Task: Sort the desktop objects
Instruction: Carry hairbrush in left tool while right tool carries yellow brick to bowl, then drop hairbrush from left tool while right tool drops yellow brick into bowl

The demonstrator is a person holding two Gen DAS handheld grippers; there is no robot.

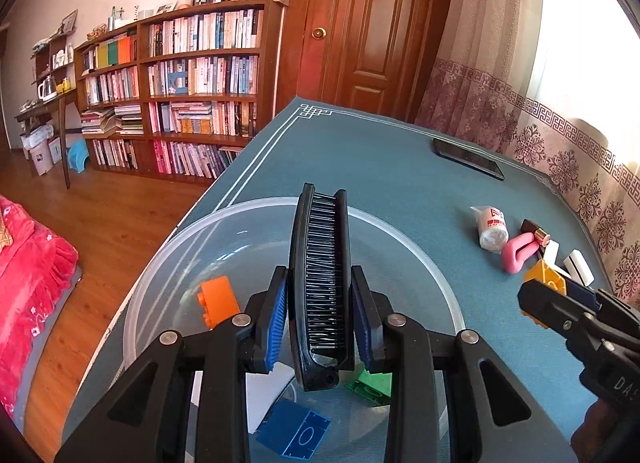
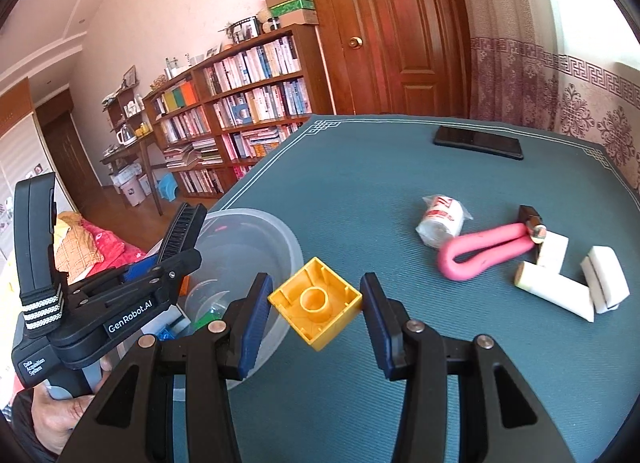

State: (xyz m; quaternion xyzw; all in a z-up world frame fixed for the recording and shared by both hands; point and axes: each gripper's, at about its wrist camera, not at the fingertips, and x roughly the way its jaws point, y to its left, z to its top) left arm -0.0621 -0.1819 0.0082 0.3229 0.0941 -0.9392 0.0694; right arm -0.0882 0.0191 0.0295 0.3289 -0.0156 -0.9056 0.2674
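Blue-green table cover (image 2: 360,167) bearing a clear plastic basin (image 1: 420,247) at its 9 o'clock edge. Left gripper (image 1: 320,315) pinches a black folding comb (image 1: 322,263) above the basin; right gripper (image 2: 316,311) pinches a yellow block (image 2: 316,307), hollow side showing, at the basin's 3 o'clock. An orange block (image 1: 218,301) lies inside.

Teal-clothed table (image 2: 360,183) bearing clear basin (image 2: 276,247), black phone (image 2: 478,142), wrapped roll (image 2: 440,223), pink loop (image 2: 480,253), white blocks (image 2: 560,291).
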